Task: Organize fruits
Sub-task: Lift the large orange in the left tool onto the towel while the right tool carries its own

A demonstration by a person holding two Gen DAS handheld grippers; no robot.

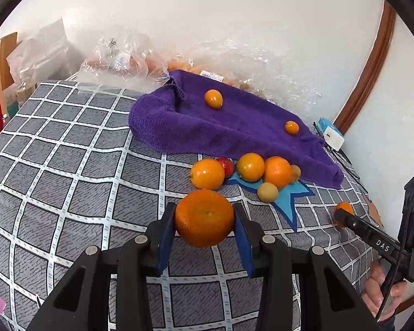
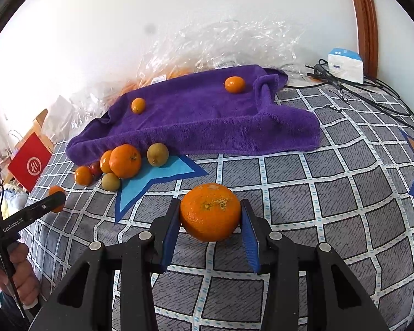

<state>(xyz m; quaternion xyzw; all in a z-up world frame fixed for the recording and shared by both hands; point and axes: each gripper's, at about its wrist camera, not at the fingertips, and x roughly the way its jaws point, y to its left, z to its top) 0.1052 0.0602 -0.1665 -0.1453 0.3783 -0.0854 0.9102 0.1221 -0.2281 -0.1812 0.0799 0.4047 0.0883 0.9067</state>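
Observation:
My left gripper (image 1: 204, 211) is shut on a mandarin (image 1: 204, 220), its blue pads pressed on both sides, just above the checked bedsheet (image 1: 69, 165). My right gripper (image 2: 210, 207) is shut on another mandarin (image 2: 210, 215) in the same way. Each gripper also shows at the edge of the other's view: the right gripper (image 1: 342, 216), the left gripper (image 2: 56, 200). A pile of fruit (image 1: 248, 173) (image 2: 124, 162) lies on a blue star patch, against a purple towel (image 1: 234, 132) (image 2: 207, 121). On the towel rest two small orange fruits (image 1: 214, 98) (image 1: 292, 127).
Crumpled clear plastic bags (image 1: 118, 58) (image 2: 234, 44) lie behind the towel along the white wall. A white box (image 2: 345, 66) with black cables (image 2: 372, 96) sits at the far right corner. A red bag (image 2: 30, 164) stands off the bed's left edge. A hand (image 2: 22, 270) holds the left gripper.

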